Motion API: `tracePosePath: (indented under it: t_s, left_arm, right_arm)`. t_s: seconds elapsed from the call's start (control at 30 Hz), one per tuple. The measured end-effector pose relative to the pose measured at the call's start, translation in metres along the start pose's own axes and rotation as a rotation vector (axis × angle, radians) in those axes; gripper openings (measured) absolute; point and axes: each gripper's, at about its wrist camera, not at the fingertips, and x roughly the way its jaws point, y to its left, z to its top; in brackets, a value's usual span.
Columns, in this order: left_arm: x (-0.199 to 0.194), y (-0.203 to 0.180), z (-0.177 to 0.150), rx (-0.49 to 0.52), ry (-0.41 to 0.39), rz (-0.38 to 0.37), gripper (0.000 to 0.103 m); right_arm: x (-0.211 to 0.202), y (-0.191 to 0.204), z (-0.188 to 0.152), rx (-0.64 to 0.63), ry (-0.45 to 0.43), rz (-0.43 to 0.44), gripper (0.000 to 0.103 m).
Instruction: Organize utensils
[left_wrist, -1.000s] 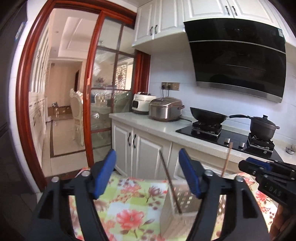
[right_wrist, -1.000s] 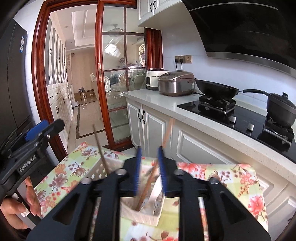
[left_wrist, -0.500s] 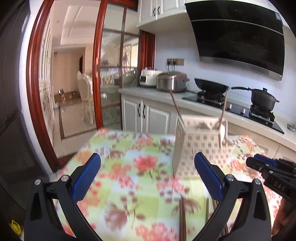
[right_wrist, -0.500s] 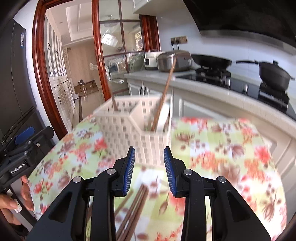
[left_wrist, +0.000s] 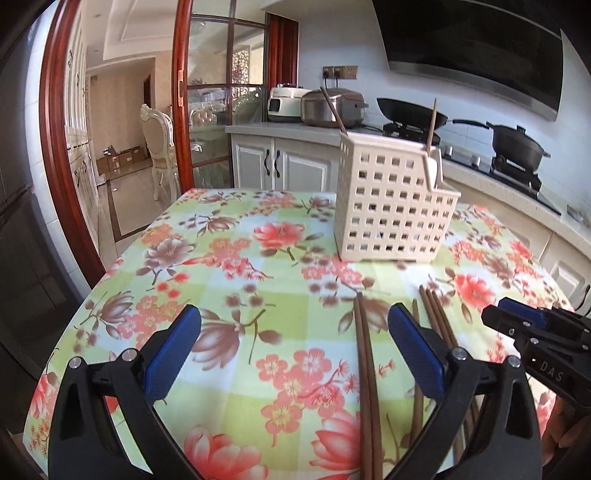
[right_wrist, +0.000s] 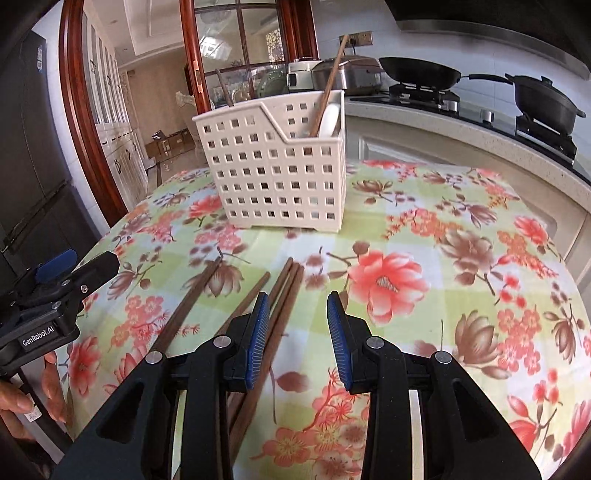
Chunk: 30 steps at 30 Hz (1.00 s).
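Both claws lower now, chopsticks (right_wrist: 284, 295) before utensil basket (right_wrist: 280, 173), tablecloth (right_wrist: 443, 258) beneath.

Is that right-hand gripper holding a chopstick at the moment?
No, the right gripper is open and empty, while the loose chopsticks lie on the flowered tablecloth.

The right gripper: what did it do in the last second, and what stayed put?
The right gripper let go of a chopstick in the basket, opened, and pulled back low over the loose chopsticks. The left gripper dropped too, staying open. The basket stayed put.
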Motion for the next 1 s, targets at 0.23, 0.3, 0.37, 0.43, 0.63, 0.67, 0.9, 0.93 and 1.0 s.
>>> tracePosePath:
  t_s: [0.23,0.3,0.37,0.43,0.63,0.67,0.9,0.93,1.0]
  left_arm:
    - [0.002,0.001,-0.005,-0.006,0.026,0.001,0.098]
    - [0.0,0.001,-0.005,0.002,0.018,0.007,0.098]
    - [-0.002,0.001,-0.006,0.005,0.009,0.012,0.098]
    - [-0.003,0.001,-0.006,0.007,0.004,0.01,0.098]
    - [-0.004,0.003,-0.008,0.018,0.002,0.01,0.098]
    - [-0.004,0.004,-0.009,0.019,0.002,0.012,0.098]
    - [-0.001,0.015,-0.012,-0.011,0.014,0.01,0.098]
    - [0.0,0.016,-0.012,-0.013,0.016,0.01,0.098]
    - [0.002,0.017,-0.014,-0.02,0.024,0.007,0.098]
  right_arm:
    - [0.012,-0.003,-0.006,0.022,0.061,-0.011,0.033]
    - [0.016,0.0,-0.007,0.015,0.075,-0.014,0.033]
    - [0.019,0.002,-0.008,0.01,0.09,-0.018,0.033]
    - [0.023,0.005,-0.007,0.014,0.103,-0.02,0.032]
    - [0.035,0.016,-0.004,0.0,0.134,-0.058,0.032]
    - [0.037,0.019,-0.004,-0.011,0.143,-0.08,0.031]
    - [0.037,0.016,-0.004,0.02,0.15,-0.087,0.026]
    - [0.036,0.016,-0.004,0.021,0.148,-0.092,0.026]
    - [0.038,0.017,-0.004,0.01,0.151,-0.096,0.026]
